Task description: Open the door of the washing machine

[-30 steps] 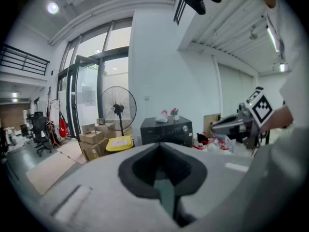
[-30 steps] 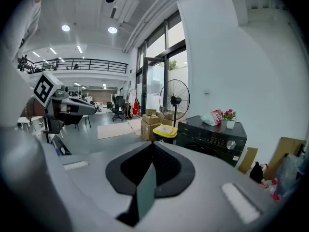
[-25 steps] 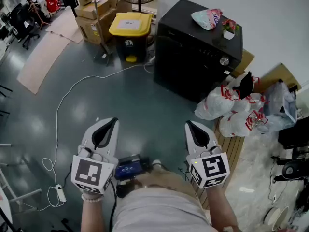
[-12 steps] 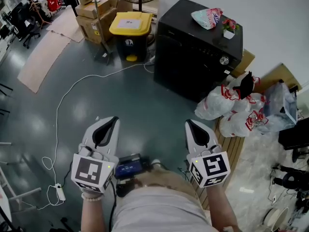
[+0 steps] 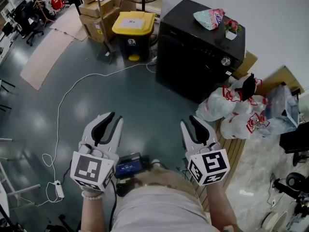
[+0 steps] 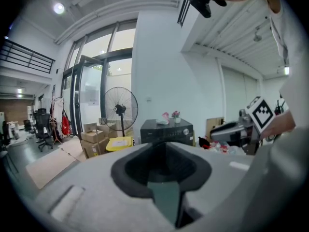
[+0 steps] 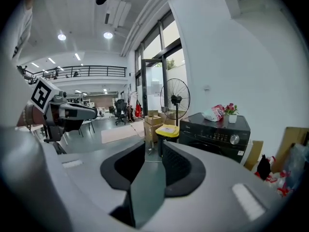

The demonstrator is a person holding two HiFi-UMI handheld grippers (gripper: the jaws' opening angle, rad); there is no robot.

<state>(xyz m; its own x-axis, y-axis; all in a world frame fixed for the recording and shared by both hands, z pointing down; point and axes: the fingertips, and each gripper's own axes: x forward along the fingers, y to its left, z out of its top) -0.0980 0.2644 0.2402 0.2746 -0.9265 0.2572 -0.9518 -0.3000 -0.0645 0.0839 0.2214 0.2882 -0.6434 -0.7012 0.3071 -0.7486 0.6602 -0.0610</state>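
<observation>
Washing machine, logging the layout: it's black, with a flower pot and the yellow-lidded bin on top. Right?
Not quite: the head view shows the yellow-lidded bin on the floor beside the black washing machine. The flower pot is on top.

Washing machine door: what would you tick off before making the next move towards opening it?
1. Left gripper free: ok, its jaws have just been opening, nothing between them.
2. Right gripper free: ok, its jaws have likewise just been opening, empty.
3. Within reach of the washing machine: not ok, it stands well ahead across the floor.
4. Way there: ok, the white cable lies to the left, the plastic bags to the right.
5. Door handle found: cannot tell, the front is dark.
</observation>
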